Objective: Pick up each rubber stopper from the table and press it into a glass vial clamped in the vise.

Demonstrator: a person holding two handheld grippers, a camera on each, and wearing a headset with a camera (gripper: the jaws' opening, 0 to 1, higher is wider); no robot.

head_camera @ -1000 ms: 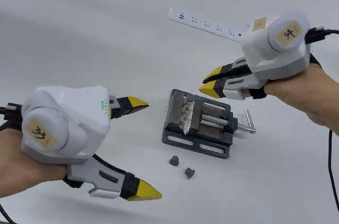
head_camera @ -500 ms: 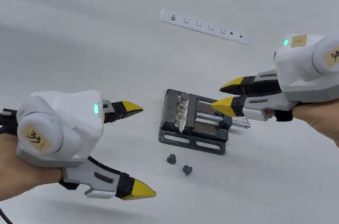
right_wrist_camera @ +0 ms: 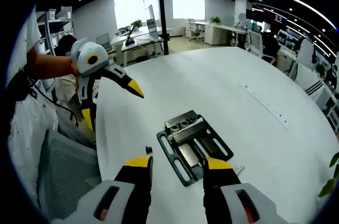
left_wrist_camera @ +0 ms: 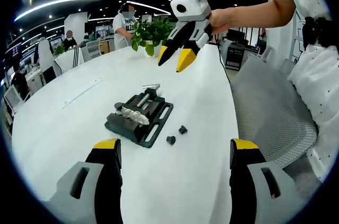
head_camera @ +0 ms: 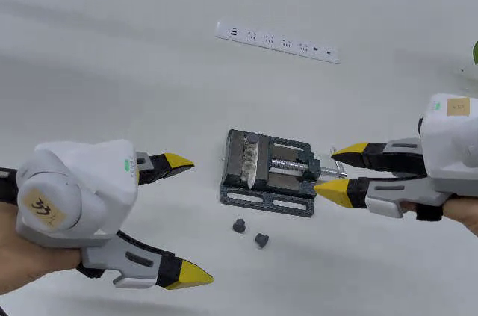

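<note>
A dark vise point(head_camera: 287, 185) sits mid-table with glass vials point(head_camera: 246, 162) clamped in its jaws; the far vial has a dark cap point(head_camera: 252, 137). Two dark rubber stoppers point(head_camera: 239, 225) point(head_camera: 261, 240) lie on the table just in front of the vise. My left gripper point(head_camera: 187, 219) hovers to the left of them, wide open and holding nothing. My right gripper point(head_camera: 340, 172) is open at the screw end of the vise, also holding nothing. The left gripper view shows the vise point(left_wrist_camera: 139, 118), both stoppers point(left_wrist_camera: 170, 140) point(left_wrist_camera: 182, 129) and my left gripper point(left_wrist_camera: 175, 147). The right gripper view shows the vise point(right_wrist_camera: 193, 142) beyond my right gripper point(right_wrist_camera: 178, 163).
A white power strip point(head_camera: 276, 41) lies on the far side of the white table point(head_camera: 112, 69). A plant point(left_wrist_camera: 151, 30) stands at the table's far end in the left gripper view. A grey mesh chair point(left_wrist_camera: 270, 107) stands beside the table. People are in the office behind.
My right gripper has come down from above and behind the vise to the vise's screw end, nearer the table. My left gripper has barely moved. The head camera shifted.
</note>
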